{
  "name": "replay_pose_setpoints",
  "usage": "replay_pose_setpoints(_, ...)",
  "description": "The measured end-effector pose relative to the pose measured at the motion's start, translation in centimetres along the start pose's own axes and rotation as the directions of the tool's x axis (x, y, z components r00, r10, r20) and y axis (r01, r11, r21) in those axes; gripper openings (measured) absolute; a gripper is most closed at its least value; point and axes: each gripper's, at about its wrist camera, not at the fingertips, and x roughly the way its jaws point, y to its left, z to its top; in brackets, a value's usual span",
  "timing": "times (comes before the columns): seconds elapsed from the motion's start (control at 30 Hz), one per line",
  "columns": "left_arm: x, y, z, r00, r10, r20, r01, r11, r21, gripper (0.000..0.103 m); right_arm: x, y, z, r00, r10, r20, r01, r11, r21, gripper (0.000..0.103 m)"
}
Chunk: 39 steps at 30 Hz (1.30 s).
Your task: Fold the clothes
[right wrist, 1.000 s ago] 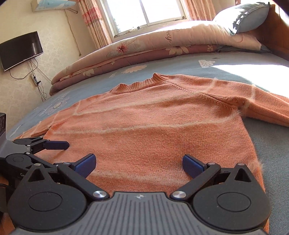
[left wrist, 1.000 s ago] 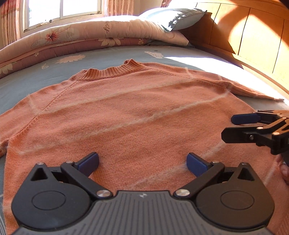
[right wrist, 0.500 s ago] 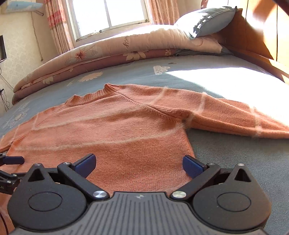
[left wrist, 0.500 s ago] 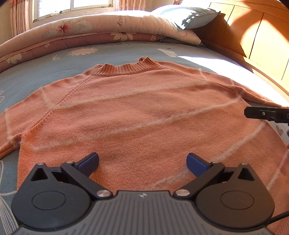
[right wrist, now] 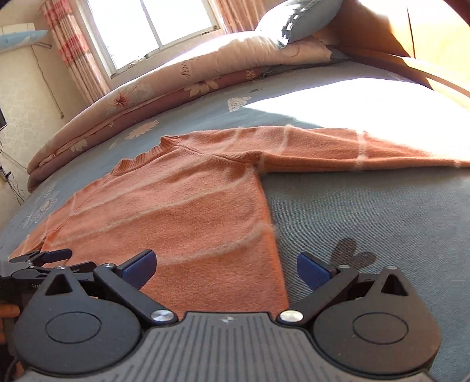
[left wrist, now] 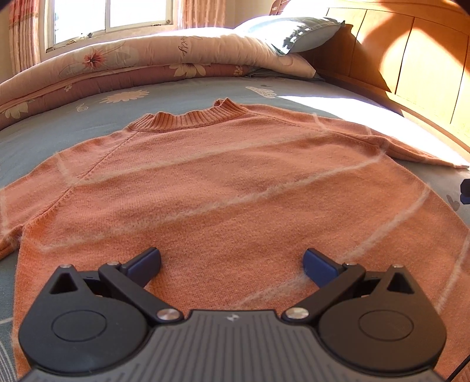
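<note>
An orange knit sweater (left wrist: 223, 182) with thin pale stripes lies flat on the blue-grey bed sheet, collar (left wrist: 188, 119) pointing away from me. My left gripper (left wrist: 232, 264) hovers open over the sweater's lower body with nothing between its fingers. My right gripper (right wrist: 224, 269) is open above the sweater's (right wrist: 182, 211) right side edge near the hem. The right sleeve (right wrist: 352, 147) stretches out to the right into sunlight. The left gripper (right wrist: 44, 258) shows at the left edge of the right wrist view.
A folded floral quilt (left wrist: 141, 67) and a grey-blue pillow (left wrist: 293, 32) lie along the far side of the bed. A wooden headboard (left wrist: 411, 67) stands at the right. Bare sheet (right wrist: 367, 211) lies right of the sweater. A window (right wrist: 152, 26) with curtains is behind.
Both grippers have drawn apart: the right one swung to the sweater's right edge and almost left the left wrist view. The left one backed off slightly. Both stayed open.
</note>
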Motion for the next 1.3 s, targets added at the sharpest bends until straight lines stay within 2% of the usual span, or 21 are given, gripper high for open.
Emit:
replay_pose_setpoints(0.07,-0.1,0.1,0.1,1.000,-0.006,-0.005,0.006,1.000,-0.008,0.102,-1.5,-2.8,1.0,0.999,-0.027,0.037,0.024,0.998,0.066,0.100)
replay_pose_setpoints(0.17,-0.7,-0.4,0.8,0.998,0.010,-0.054,-0.011,1.000,-0.018,0.102,-2.8,-8.4,2.7,0.995,-0.045,0.085,0.027,0.979,0.200,0.085)
replay_pose_setpoints(0.23,-2.0,-1.3,1.1,0.997,-0.023,-0.074,0.022,1.000,-0.021,0.102,-3.1,-12.4,3.8,0.992,-0.068,0.103,0.035,0.956,0.293,0.083)
replay_pose_setpoints(0.37,-4.6,-3.7,1.4,0.994,-0.040,-0.098,0.040,0.999,-0.003,0.102,-3.6,-20.9,5.3,0.981,-0.113,0.159,0.018,0.864,0.504,0.081)
replay_pose_setpoints(0.43,-5.5,-4.8,1.3,0.994,-0.045,-0.097,0.043,0.999,-0.024,0.102,-3.5,-24.9,5.5,0.977,-0.117,0.177,-0.012,0.803,0.596,0.081)
replay_pose_setpoints(0.6,-6.5,-7.5,1.5,0.993,-0.076,-0.089,0.068,0.994,-0.088,0.102,-2.0,-29.9,6.6,0.968,-0.122,0.221,-0.065,0.727,0.683,0.079)
replay_pose_setpoints(0.77,-6.2,-10.1,1.8,0.993,-0.075,-0.093,0.069,0.995,-0.075,0.102,0.1,-31.1,9.0,0.965,-0.161,0.205,-0.013,0.757,0.654,0.078)
replay_pose_setpoints(0.83,-6.0,-10.7,2.0,0.993,-0.073,-0.091,0.068,0.996,-0.054,0.102,0.5,-31.2,9.5,0.962,-0.194,0.191,0.035,0.783,0.621,0.067)
replay_pose_setpoints(0.87,-5.9,-11.0,2.2,0.993,-0.074,-0.089,0.070,0.997,-0.045,0.102,0.6,-31.3,9.6,0.960,-0.213,0.184,0.060,0.794,0.605,0.054)
replay_pose_setpoints(0.9,-5.8,-11.1,2.3,0.993,-0.077,-0.088,0.074,0.997,-0.038,0.102,0.7,-31.4,9.6,0.957,-0.232,0.173,0.085,0.798,0.597,0.035)
replay_pose_setpoints(0.97,-5.4,-11.3,2.3,0.993,-0.078,-0.089,0.075,0.997,-0.035,0.102,0.7,-31.7,9.5,0.951,-0.270,0.153,0.134,0.802,0.581,0.013)
replay_pose_setpoints(1.03,-5.0,-11.3,2.4,0.993,-0.078,-0.094,0.074,0.997,-0.038,0.102,0.2,-32.2,9.1,0.952,-0.251,0.175,0.109,0.813,0.572,0.012)
replay_pose_setpoints(1.17,-4.8,-11.4,2.3,0.992,-0.085,-0.091,0.079,0.995,-0.060,0.102,-0.5,-31.8,10.3,0.943,-0.270,0.195,0.136,0.845,0.517,0.012)
replay_pose_setpoints(1.27,-4.9,-11.5,2.2,0.993,-0.085,-0.081,0.080,0.995,-0.062,0.102,-0.9,-31.3,10.9,0.931,-0.305,0.199,0.169,0.847,0.504,0.012)
replay_pose_setpoints(1.3,-4.9,-11.4,2.2,0.993,-0.085,-0.085,0.080,0.995,-0.064,0.102,-0.8,-31.0,11.0,0.927,-0.324,0.187,0.200,0.851,0.486,0.016)
